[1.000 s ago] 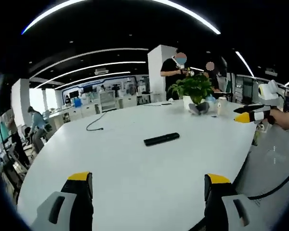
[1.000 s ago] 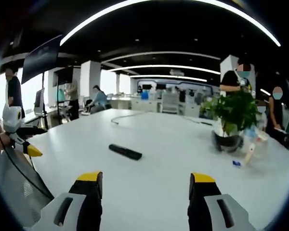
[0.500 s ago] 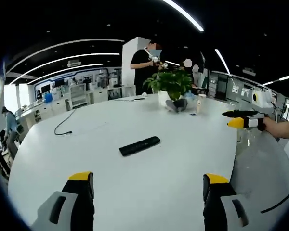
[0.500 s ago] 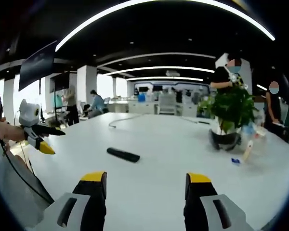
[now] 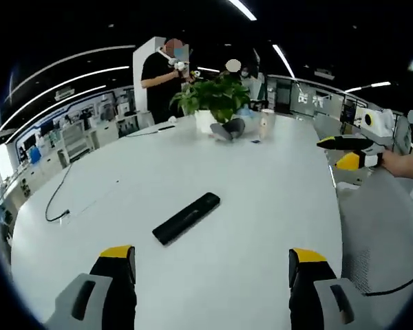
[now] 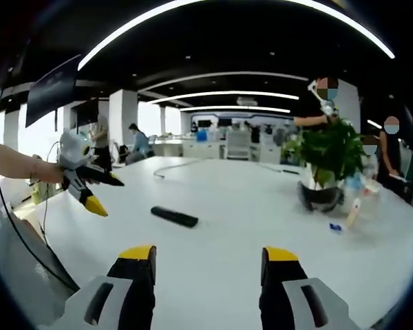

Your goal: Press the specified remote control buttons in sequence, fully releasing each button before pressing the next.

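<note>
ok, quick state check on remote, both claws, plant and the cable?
remote: flat on the table, untouched.
left claw: open, empty, short of the remote.
right claw: open, empty, above the table.
potted plant: upright, at the far side.
cable: loose on the table.

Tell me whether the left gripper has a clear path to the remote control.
Probably yes: the left gripper is open, and only bare white table lies between it and the remote control.
</note>
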A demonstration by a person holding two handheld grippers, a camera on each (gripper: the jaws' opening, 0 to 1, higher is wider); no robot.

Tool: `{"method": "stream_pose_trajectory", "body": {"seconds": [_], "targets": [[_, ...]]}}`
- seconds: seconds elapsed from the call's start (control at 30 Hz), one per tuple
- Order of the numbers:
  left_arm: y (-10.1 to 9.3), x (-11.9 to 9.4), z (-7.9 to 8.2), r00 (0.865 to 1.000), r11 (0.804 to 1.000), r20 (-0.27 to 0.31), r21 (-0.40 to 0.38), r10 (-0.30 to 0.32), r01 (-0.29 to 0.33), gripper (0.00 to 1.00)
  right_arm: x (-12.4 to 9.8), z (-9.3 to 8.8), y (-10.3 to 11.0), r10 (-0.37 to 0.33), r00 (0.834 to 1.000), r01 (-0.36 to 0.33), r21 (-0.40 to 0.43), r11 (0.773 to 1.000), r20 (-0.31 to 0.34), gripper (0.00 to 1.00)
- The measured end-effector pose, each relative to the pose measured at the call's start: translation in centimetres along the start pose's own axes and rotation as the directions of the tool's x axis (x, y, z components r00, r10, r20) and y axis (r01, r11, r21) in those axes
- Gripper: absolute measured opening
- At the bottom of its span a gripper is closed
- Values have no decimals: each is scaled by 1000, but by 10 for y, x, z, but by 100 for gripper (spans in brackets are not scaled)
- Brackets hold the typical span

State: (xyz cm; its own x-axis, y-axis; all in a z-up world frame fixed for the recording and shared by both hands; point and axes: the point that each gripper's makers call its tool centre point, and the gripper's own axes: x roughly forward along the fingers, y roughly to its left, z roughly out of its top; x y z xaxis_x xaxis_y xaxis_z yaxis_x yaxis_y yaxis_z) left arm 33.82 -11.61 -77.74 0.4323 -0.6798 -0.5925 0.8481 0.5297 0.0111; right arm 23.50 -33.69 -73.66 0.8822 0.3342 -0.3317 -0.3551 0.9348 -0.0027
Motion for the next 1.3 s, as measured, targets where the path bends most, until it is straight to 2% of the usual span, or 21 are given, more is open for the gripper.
{"method": "stream_pose_trajectory", "body": {"seconds": [0.1,0.2,0.47,0.77,1.03,1.07,1.3], "targets": [[8,14,2,999,999,-23,47,-21,22,95,0,-1,-1,-6,1000,6,1,1000,-4,58],[16,30,4,998,997,-47,61,-48,51,95,0,-1,-2,-8,1000,8,7,1000,-8,58],[32,50,18,993,994,-48,11,-106,107,94,1,-3,-4,-13,1000,13,4,1000,-21,56],[50,65,13,983,989,-129,56,-132,140,88,1,-5,-5,-15,999,15,-1,1000,-32,55],[49,76,-1,958,975,-223,91,-180,204,76,1,-6,-4,-11,999,11,-4,1000,-38,54],[50,77,-1,958,974,-220,92,-182,206,76,1,-6,-3,-10,999,9,-6,1000,-40,54],[52,85,-9,936,966,-272,65,-223,249,65,1,-8,-3,-3,999,3,-7,1000,-48,53]]}}
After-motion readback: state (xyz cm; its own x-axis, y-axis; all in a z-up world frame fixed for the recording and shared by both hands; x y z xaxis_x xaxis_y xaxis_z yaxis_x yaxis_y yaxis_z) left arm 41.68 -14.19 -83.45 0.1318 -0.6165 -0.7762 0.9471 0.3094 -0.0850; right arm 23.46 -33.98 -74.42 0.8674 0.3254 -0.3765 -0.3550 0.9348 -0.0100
